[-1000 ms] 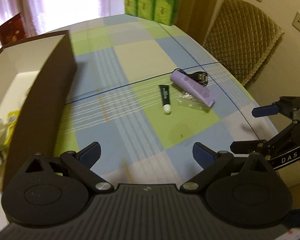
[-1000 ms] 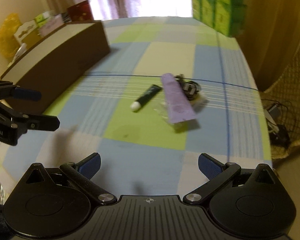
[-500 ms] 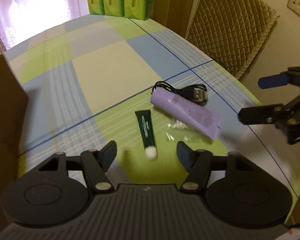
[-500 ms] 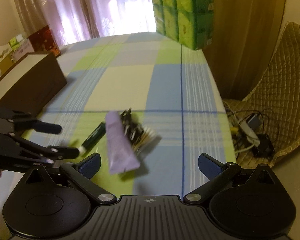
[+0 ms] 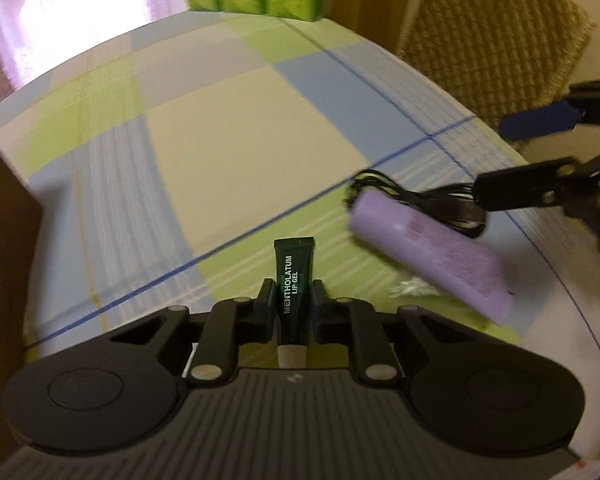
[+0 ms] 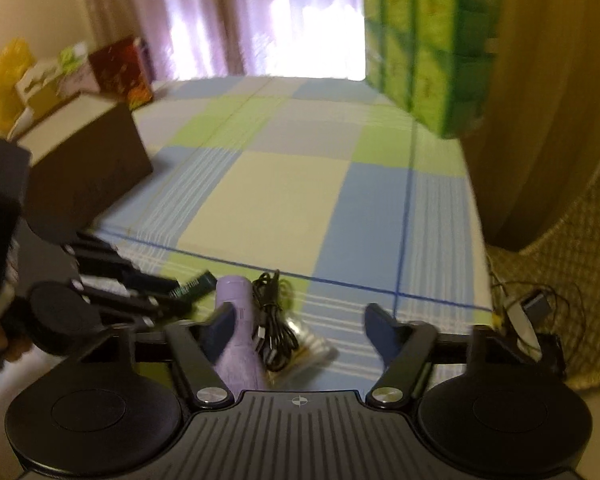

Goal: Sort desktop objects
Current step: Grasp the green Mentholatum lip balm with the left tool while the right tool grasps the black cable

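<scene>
My left gripper (image 5: 291, 294) is shut on a dark green lip gel tube (image 5: 293, 280), white cap toward the camera, low over the checked tablecloth (image 5: 256, 128). To its right lies a purple tube (image 5: 432, 252) with a coiled black cable (image 5: 420, 196) behind it and a small clear packet (image 5: 414, 290) beside it. My right gripper (image 6: 300, 322) stands open over that cluster: the purple tube (image 6: 238, 332) rests by its left finger, the black cable (image 6: 274, 320) and the clear packet (image 6: 306, 346) lie between the fingers. The left gripper (image 6: 180, 292) with the green tube shows at left.
A brown open box (image 6: 88, 176) stands at the left of the table. Green stacked packs (image 6: 428, 40) sit at the far right corner. A woven chair (image 5: 496, 44) and floor cables (image 6: 528, 308) are beyond the table's right edge. Boxes (image 6: 116, 68) line the far left.
My left gripper came down onto the green tube and shut on it. My right gripper moved forward and down over the purple tube and cable, still open.
</scene>
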{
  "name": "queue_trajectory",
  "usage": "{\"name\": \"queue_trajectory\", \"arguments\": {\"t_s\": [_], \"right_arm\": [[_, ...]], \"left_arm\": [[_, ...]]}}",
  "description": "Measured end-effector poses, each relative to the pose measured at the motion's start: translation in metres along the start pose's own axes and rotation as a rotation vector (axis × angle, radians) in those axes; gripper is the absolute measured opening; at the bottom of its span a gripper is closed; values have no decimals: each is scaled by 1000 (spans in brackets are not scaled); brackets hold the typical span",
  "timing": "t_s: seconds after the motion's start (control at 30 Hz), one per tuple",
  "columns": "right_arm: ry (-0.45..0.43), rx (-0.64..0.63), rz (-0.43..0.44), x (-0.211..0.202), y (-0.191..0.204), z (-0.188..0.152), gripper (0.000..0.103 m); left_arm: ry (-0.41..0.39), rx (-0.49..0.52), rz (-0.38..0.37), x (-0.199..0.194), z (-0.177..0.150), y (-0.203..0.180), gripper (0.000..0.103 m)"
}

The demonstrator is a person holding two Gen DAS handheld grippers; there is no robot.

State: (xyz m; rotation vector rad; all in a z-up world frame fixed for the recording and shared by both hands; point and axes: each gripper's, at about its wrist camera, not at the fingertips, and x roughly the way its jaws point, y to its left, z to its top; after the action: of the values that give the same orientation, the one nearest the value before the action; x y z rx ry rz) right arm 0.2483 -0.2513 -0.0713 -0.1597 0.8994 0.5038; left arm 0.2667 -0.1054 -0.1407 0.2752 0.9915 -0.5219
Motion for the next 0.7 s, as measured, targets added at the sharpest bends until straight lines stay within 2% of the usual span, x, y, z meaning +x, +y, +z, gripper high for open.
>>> {"name": "queue_trajectory", "arguments": {"t_s": [0.1, 0.27, 0.33, 0.43, 0.5, 0.57, 0.7], "right_arm": [[53, -34, 18, 21, 1, 3, 46], [113, -114, 54, 46, 6, 12, 37], [158, -162, 68, 58, 10, 18, 33], [235, -211, 95, 76, 17, 24, 21], [271, -237, 86, 85, 23, 26, 15], [276, -252, 77, 88, 27, 29, 14], [227, -208, 67, 82, 27, 30, 13]], "left_arm": [[9, -34, 25, -5, -5, 12, 14], [30, -84, 46, -18, -23, 28, 14], [38, -98, 51, -25, -32, 32, 14], [53, -108, 57, -35, -44, 34, 14], [63, -116, 58, -41, -52, 34, 14], [67, -127, 57, -46, -58, 35, 14], [67, -130, 53, -49, -62, 35, 15]]}}
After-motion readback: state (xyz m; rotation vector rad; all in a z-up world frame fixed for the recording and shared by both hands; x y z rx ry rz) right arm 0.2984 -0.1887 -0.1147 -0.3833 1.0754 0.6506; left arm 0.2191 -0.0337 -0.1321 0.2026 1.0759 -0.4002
